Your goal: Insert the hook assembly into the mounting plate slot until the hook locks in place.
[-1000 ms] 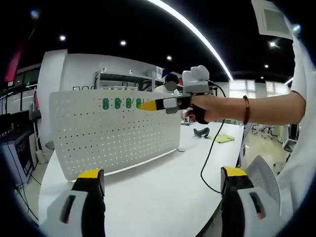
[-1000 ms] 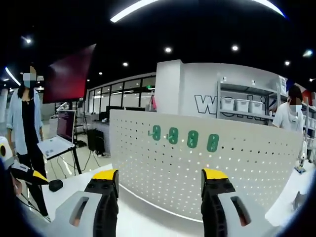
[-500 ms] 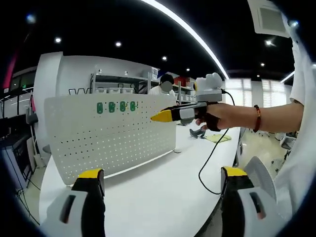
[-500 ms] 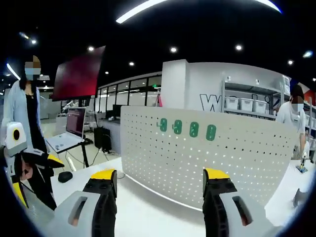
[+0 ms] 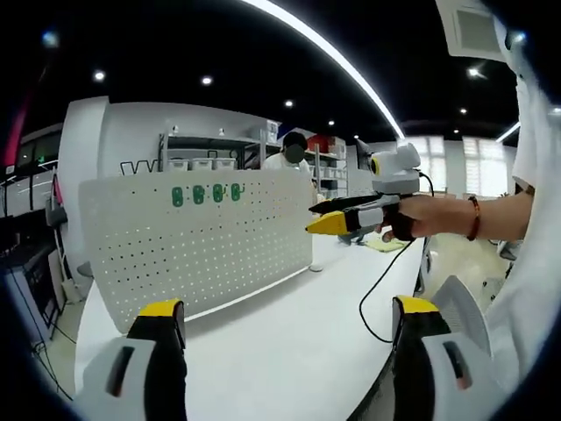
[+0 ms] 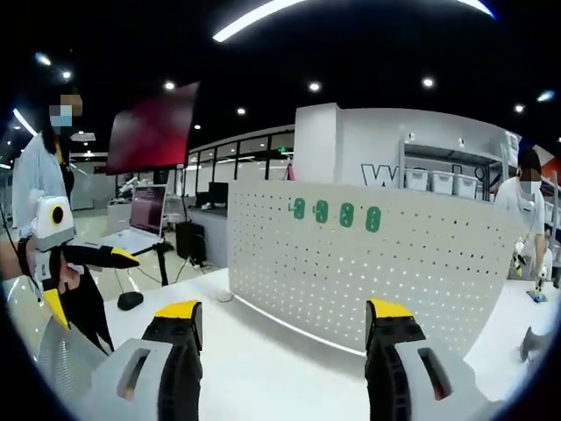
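Four green hook assemblies (image 5: pixel 206 194) sit in a row near the top edge of the white perforated mounting plate (image 5: pixel 193 246), which stands upright on the white table (image 5: pixel 289 333). In the right gripper view the same hooks (image 6: pixel 337 214) line up across the upper middle of the plate (image 6: pixel 368 272), and the table (image 6: pixel 280 368) runs bare in front of it.

The left gripper (image 5: pixel 285 329) has its yellow-tipped jaws spread wide apart with nothing between them, well short of the plate. The right gripper (image 6: pixel 285 331) is likewise spread and holds nothing.

In the left gripper view the right gripper (image 5: pixel 329 217) comes in from the right, held in a hand (image 5: pixel 421 217) off the plate's right end (its jaws look slightly parted there). In the right gripper view the left gripper (image 6: pixel 88 272) shows at the far left, its yellow tips apart. A laptop (image 6: pixel 140 224) sits on a stand behind it.
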### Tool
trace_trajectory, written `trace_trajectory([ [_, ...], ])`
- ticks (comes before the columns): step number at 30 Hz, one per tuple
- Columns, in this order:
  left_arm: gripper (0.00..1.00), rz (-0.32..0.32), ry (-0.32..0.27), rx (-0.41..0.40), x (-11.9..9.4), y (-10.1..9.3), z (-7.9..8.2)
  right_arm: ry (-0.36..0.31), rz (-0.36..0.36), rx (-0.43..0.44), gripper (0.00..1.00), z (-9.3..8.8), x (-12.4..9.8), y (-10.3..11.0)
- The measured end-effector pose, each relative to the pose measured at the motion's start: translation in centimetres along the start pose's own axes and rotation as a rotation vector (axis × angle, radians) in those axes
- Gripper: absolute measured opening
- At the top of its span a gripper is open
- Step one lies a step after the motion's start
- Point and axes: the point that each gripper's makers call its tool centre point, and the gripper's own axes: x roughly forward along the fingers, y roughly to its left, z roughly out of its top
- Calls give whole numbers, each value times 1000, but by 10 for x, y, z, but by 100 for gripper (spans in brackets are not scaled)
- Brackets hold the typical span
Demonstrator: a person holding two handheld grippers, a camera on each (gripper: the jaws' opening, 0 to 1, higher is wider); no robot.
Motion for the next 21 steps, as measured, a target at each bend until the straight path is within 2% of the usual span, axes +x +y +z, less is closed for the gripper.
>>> trace_trajectory([
  [7, 100, 5, -15, -6, -5, 2, 2, 5, 25, 17, 81, -6, -21, 4],
  [9, 100, -12, -11, 15, -6, -1, 3, -7, 21, -6, 81, -3, -25, 4],
  [15, 100, -6, -23, 12, -6, 2, 7, -1, 36, -20, 82, -3, -38, 7],
  [21, 100, -8, -18, 10, -6, 3, 2, 25, 33, -33, 84, -17, -50, 9],
])
